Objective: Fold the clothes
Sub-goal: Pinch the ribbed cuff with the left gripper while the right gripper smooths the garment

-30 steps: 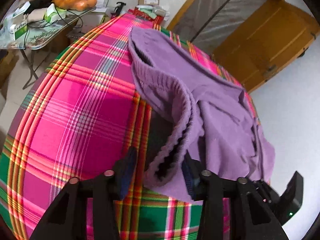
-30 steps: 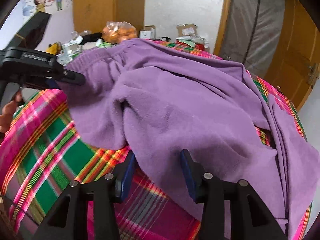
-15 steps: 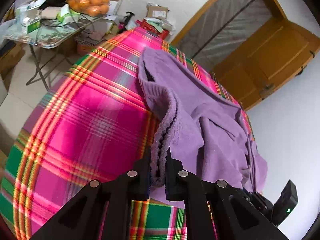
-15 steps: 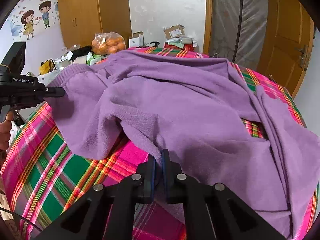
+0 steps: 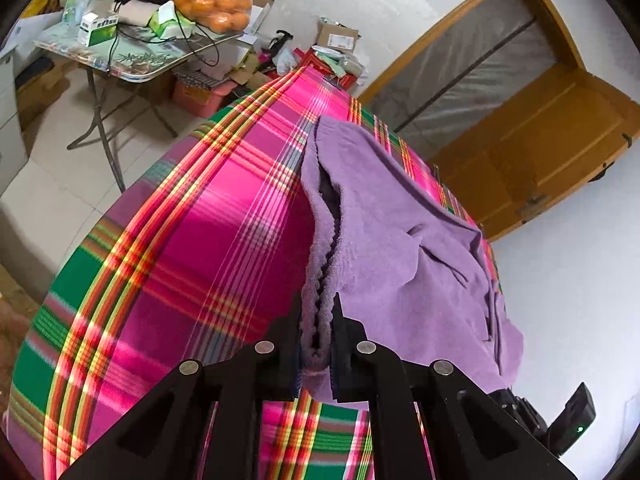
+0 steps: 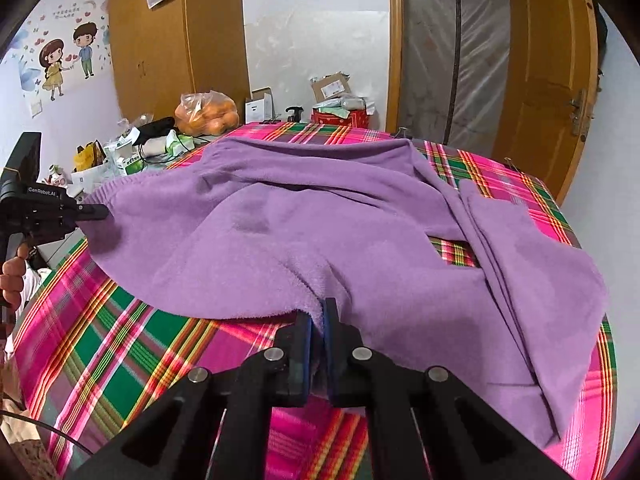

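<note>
- A purple fleece garment point(image 6: 360, 216) lay spread and rumpled across the plaid-covered table point(image 6: 132, 344), not yet folded.
- The left gripper point(image 5: 318, 320) was clamped on the garment's ribbed edge, its jaws having just closed on the fabric.
- The right gripper point(image 6: 317, 322) pinched the near hem, likewise just closed on cloth.
- Judging by the loose cloth, both corners were secured but no fold was made; every fold remained.

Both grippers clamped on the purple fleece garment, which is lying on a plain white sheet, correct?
Not quite: the cover under the purple fleece garment is a pink-and-green plaid cloth, not a plain white sheet, as the right wrist view shows. The left gripper and right gripper are both clamped on it.
</note>
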`<move>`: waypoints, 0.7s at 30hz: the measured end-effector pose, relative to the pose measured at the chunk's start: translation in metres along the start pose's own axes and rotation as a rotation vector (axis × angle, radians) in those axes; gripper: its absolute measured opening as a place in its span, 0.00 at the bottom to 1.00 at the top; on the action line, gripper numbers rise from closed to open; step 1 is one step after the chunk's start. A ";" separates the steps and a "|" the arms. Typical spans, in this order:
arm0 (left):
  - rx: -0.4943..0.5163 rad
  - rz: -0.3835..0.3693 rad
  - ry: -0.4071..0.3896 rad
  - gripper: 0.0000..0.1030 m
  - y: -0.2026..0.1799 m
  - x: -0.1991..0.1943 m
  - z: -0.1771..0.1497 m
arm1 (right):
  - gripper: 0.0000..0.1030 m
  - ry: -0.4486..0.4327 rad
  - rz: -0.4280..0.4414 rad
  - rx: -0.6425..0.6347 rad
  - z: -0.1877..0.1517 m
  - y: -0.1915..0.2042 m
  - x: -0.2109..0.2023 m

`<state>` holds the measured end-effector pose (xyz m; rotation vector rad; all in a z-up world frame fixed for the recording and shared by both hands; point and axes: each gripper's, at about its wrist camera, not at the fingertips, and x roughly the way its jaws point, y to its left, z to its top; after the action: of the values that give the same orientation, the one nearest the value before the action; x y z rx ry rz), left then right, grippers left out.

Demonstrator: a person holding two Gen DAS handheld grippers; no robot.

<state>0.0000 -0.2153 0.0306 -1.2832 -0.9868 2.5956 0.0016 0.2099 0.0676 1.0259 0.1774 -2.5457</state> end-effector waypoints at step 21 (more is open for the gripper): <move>-0.059 -0.015 0.064 0.10 0.041 -0.029 -0.057 | 0.05 0.055 0.005 -0.051 -0.047 0.016 -0.048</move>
<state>0.0692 -0.2284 0.0019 -1.3575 -1.0652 2.5151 0.0696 0.2215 0.0667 1.0760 0.2538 -2.4966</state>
